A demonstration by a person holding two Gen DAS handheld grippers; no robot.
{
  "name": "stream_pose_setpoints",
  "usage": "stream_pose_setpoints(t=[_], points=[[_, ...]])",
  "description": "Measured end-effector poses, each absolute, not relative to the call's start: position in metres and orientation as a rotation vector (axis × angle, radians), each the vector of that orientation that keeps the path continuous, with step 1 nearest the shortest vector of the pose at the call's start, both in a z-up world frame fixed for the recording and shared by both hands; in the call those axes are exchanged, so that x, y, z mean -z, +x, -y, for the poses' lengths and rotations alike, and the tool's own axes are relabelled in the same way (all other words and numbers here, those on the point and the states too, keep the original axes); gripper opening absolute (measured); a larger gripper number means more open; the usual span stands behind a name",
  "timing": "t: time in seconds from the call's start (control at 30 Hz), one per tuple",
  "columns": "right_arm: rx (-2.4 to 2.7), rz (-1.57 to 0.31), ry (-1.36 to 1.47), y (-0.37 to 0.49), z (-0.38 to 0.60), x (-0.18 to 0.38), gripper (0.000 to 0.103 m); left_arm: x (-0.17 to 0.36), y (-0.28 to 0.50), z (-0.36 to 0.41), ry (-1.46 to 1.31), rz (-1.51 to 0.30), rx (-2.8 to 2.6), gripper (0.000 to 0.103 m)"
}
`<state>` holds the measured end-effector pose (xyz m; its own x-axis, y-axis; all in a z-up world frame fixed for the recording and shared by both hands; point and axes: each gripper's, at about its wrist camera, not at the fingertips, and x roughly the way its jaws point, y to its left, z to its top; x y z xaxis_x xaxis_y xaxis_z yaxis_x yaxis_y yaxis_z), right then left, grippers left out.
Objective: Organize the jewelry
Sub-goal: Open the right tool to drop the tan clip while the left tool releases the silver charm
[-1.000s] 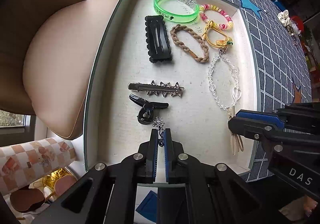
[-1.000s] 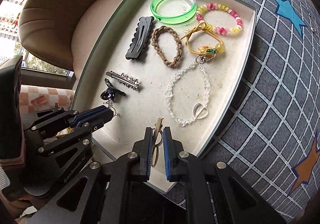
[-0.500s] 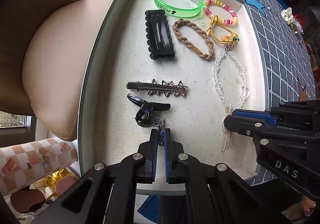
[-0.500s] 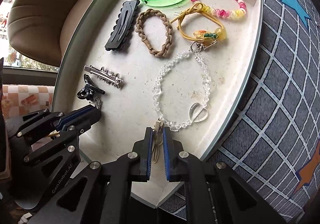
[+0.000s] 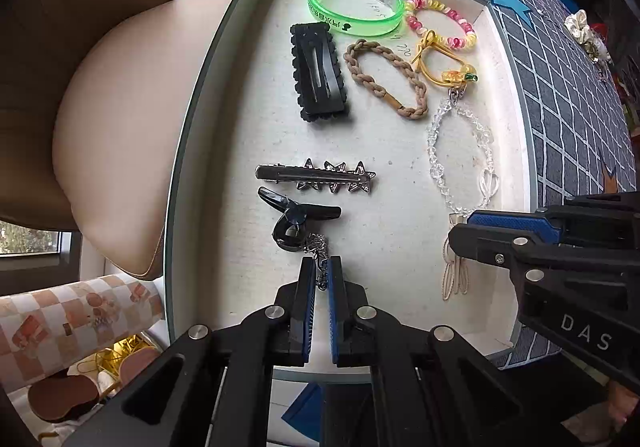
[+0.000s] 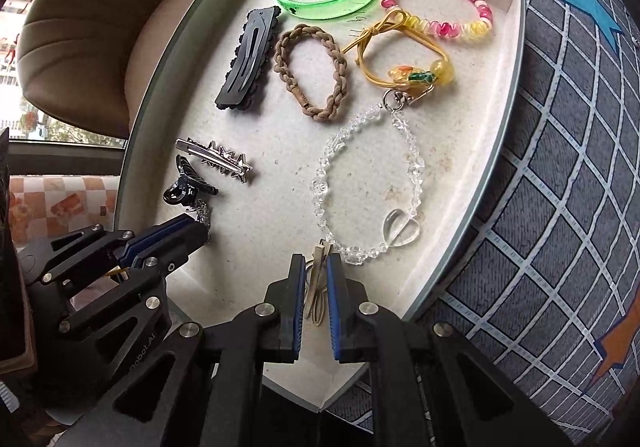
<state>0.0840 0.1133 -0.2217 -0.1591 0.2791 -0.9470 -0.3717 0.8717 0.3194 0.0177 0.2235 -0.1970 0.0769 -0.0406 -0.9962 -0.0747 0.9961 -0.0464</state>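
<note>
White letters "DAS" stand on the black body of the right claw (image 5: 460,243), seen from the left wrist view. From the right wrist view, the black body of the left claw (image 6: 200,231) has pale letters that read "obot.AI"; the start of that word is cut off. The green bangle (image 5: 352,5) has dark print along its side, but it is too small to read. The white floor of the tray (image 5: 248,119) has some thin pencil marks next to the green bangle. They look like numbers, but I cannot tell which ones.
</note>
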Motion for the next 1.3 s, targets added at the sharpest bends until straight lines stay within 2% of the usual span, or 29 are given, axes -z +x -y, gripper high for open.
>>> stream_pose_setpoints(t=[0.03,0.1,0.17,0.53,0.67,1.17,1.3], points=[[-0.569,-1.63,-0.076,0.085,-0.113,0.22,0.016,0.196,0.018,-0.223,-0.091,-1.494,-0.027,0.013],[-0.563,-1.623,-0.073,0.086,-0.112,0.216,0.03,0.193,0.019,-0.222,-0.09,-1.494,-0.031,0.013],[-0.558,-1.619,-0.065,0.089,-0.109,0.213,0.036,0.19,0.02,-0.222,-0.089,-1.493,-0.04,0.013],[-0.535,-1.566,-0.06,0.104,-0.096,0.18,0.037,0.169,0.026,-0.213,-0.077,-1.491,-0.035,0.013],[-0.509,-1.544,-0.07,0.11,-0.084,0.165,0.047,0.163,0.024,-0.216,-0.077,-1.478,-0.031,0.013],[-0.438,-1.516,-0.034,0.118,-0.045,0.132,0.048,0.146,0.029,-0.215,-0.04,-1.444,-0.011,0.013],[-0.433,-1.516,-0.023,0.116,-0.044,0.131,0.051,0.145,0.031,-0.208,-0.04,-1.45,0.038,0.013]])
